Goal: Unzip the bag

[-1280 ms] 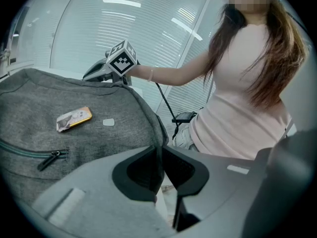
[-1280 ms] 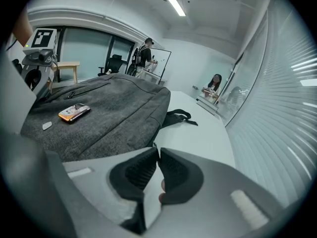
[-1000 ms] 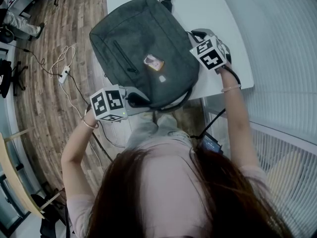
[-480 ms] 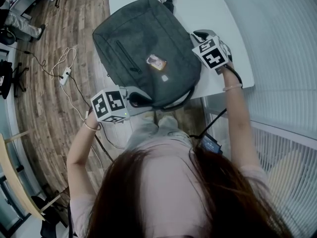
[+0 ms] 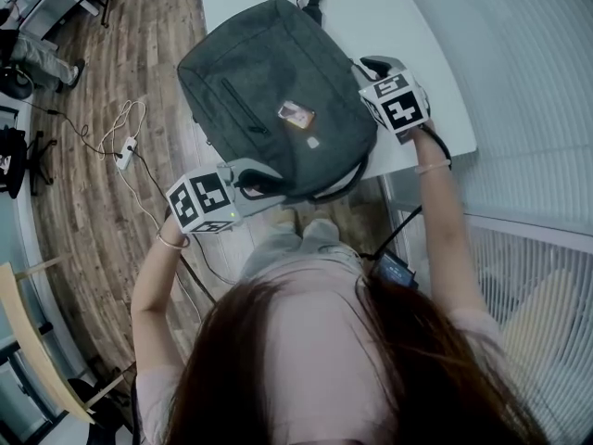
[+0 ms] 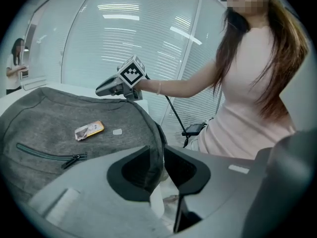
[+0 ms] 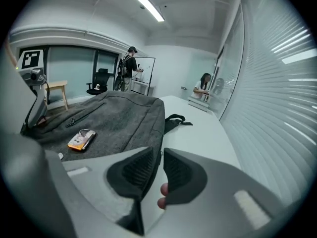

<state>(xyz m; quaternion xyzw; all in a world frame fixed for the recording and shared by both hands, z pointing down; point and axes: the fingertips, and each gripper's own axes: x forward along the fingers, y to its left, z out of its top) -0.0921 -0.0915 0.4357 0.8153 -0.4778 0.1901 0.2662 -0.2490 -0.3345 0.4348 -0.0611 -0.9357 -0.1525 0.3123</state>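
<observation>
The grey bag [image 5: 278, 100] lies flat on the white table [image 5: 398, 17], with the end nearest the person hanging a little past the table's edge, and both tools work from that end. The left gripper [image 6: 158, 155] sits at the bag's near left corner. Its jaws have just been opening and now stand moderately apart astride the bag's rim, so the fabric runs between the pads without being squeezed; this looks like a grip being let go or shifted. The right gripper [image 7: 159, 163] is at the bag's near right side, jaws drawn almost together with the dark side seam caught between them. That is probably where the main zip runs, though no slider can be made out there. Holding the bag at two corners would keep the cloth taut so a slider can run freely. On top of the bag rests a small orange packet [image 5: 295, 115], and beside it the front pocket zip [image 6: 49, 155] is closed. By the look of it, the unzipping is not yet begun.
</observation>
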